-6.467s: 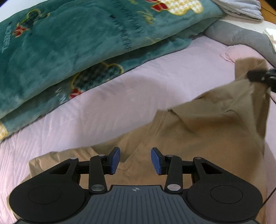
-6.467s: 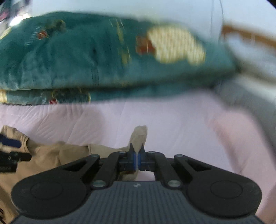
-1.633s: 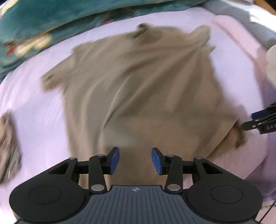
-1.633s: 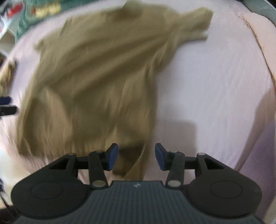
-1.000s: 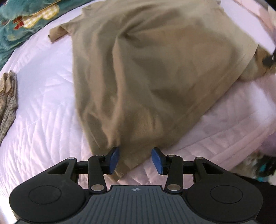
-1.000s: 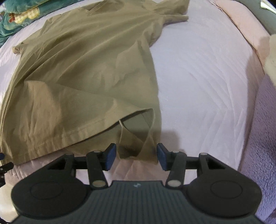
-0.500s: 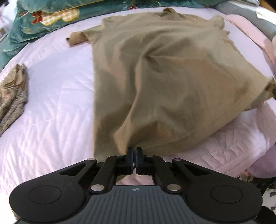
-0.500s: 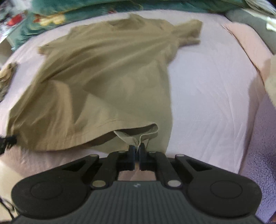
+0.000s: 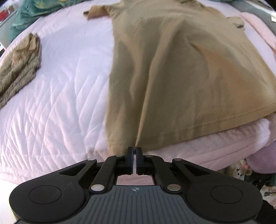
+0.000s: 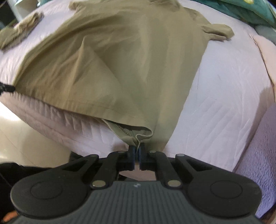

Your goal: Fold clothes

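Observation:
A tan T-shirt lies spread on the pink quilted bed, collar far, hem toward me. My left gripper is shut on the hem's left corner, where the cloth rises in a taut ridge. In the right wrist view the same shirt fans out from my right gripper, which is shut on the hem's right corner; the hem there curls and shows its inside seam. The left gripper's black tip shows at the far left edge of that view.
A brown-grey knitted garment lies left of the shirt on the bed. A teal blanket is piled at the head of the bed. A lilac fleece lies to the right. The bed's near edge drops to a pale floor.
Both grippers closed from open onto the shirt's hem corners, then drew back toward the bed's near edge, pulling the hem taut and stretching the shirt flatter.

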`<state>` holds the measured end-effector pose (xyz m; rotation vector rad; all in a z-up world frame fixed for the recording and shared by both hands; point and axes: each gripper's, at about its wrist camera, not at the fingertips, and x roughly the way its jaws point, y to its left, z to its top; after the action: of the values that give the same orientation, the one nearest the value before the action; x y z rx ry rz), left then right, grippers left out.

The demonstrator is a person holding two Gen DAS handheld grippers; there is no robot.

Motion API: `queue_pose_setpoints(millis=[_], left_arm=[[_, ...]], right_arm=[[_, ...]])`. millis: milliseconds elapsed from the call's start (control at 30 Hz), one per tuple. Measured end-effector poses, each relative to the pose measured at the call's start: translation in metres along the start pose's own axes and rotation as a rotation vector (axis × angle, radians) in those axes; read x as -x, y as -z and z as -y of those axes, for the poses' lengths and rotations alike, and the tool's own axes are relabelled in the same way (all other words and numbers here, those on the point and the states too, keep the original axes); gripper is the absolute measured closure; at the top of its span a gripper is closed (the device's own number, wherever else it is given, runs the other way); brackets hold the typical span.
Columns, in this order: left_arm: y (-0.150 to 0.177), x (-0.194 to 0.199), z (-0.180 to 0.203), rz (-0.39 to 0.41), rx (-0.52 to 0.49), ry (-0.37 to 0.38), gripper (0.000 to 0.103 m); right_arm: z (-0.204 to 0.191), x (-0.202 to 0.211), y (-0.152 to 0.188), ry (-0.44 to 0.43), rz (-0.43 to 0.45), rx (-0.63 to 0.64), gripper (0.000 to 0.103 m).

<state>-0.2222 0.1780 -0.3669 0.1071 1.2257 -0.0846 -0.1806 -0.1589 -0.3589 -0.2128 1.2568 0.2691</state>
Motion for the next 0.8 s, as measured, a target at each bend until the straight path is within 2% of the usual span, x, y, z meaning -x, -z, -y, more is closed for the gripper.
queue_pose_setpoints(millis=[33,67,133,233,267,300,333,400,500,600,633,667,700,733,800], left_arm=[[0.001,-0.001,-0.001,-0.007,-0.003,-0.008,0.099],[0.002,0.0,-0.003,-0.005,-0.007,-0.012,0.099],[-0.002,0.007,0.0,0.005,-0.02,0.0,0.099],[-0.011,0.021,0.008,0.025,-0.045,0.035,0.095],[-0.016,0.026,0.014,0.04,-0.053,0.05,0.094],[-0.022,0.029,0.021,0.054,-0.064,0.063,0.093],[-0.028,0.03,0.03,0.066,-0.083,0.075,0.092],[-0.038,0.027,0.047,0.086,-0.134,0.088,0.091],[-0.044,0.019,0.063,0.082,-0.182,0.097,0.09],[-0.043,0.008,0.065,0.059,-0.222,0.104,0.09],[-0.041,0.003,0.064,0.051,-0.236,0.102,0.09],[-0.041,-0.002,0.059,0.044,-0.235,0.106,0.094],[-0.04,-0.003,0.055,0.038,-0.217,0.111,0.1],[-0.04,-0.004,0.051,0.034,-0.198,0.116,0.1],[-0.043,-0.003,0.048,0.037,-0.173,0.119,0.1]], right_arm=[[-0.003,-0.002,0.002,0.01,-0.012,0.026,0.095],[-0.008,-0.003,0.007,0.026,-0.036,0.05,0.089],[-0.016,-0.002,0.016,0.048,-0.091,0.081,0.087],[-0.011,0.019,0.017,0.01,-0.054,0.03,0.087],[-0.009,0.023,0.012,0.021,-0.034,0.023,0.086],[-0.009,0.024,0.007,0.033,-0.02,0.024,0.081],[-0.011,0.018,0.003,0.043,-0.021,0.042,0.07],[-0.014,0.007,-0.006,0.064,-0.022,0.078,0.059],[-0.019,-0.011,-0.017,0.083,-0.025,0.132,0.058],[-0.021,-0.018,-0.015,0.013,-0.034,0.127,0.062],[-0.017,-0.018,-0.017,-0.006,-0.039,0.104,0.07],[-0.014,-0.019,-0.017,-0.023,-0.038,0.08,0.085],[-0.012,-0.018,-0.016,-0.037,-0.039,0.06,0.095],[-0.01,-0.018,-0.016,-0.046,-0.047,0.05,0.102],[-0.01,-0.016,-0.014,-0.056,-0.05,0.047,0.102]])
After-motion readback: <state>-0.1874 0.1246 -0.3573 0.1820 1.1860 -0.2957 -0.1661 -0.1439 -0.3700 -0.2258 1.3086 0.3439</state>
